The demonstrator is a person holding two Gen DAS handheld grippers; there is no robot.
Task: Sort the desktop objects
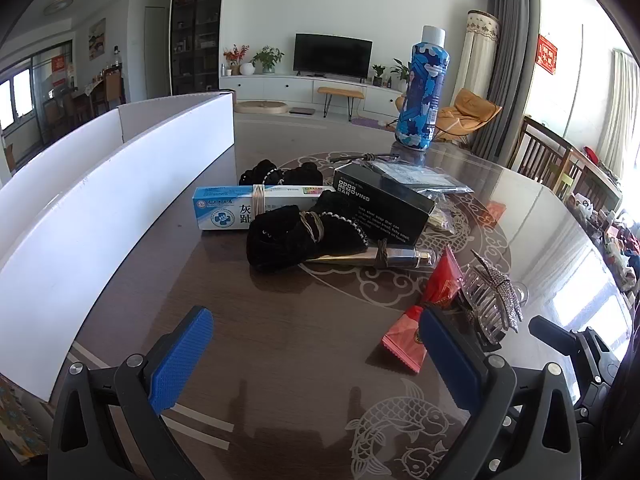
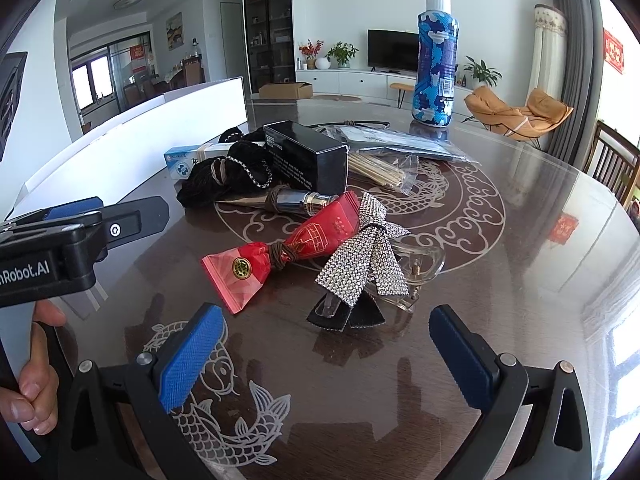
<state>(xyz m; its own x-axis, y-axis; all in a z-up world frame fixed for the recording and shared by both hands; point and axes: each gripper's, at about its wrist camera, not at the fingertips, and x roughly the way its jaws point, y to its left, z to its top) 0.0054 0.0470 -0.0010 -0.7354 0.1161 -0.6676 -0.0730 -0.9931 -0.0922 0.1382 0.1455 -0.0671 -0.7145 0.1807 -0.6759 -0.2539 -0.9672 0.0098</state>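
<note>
With both sets of jaws standing wide apart and gripping nothing, the rhinestone bow clip (image 2: 370, 256), just beside the red packet (image 2: 280, 252), is looking light, rigid and fragile, best pinched across its clear body.

The black pouch (image 1: 296, 236) covers the near end of the blue-white box (image 1: 256, 206) and part of the silver tube (image 1: 384, 258). The black box (image 2: 308, 156) hides the sticks' (image 2: 380, 172) left ends. The clip (image 1: 492, 300) sits partly behind the right finger (image 1: 448, 356). Small print on the bottle (image 2: 436, 60) is unreadable. The white bin (image 1: 100, 208) runs off the left edge.
</note>
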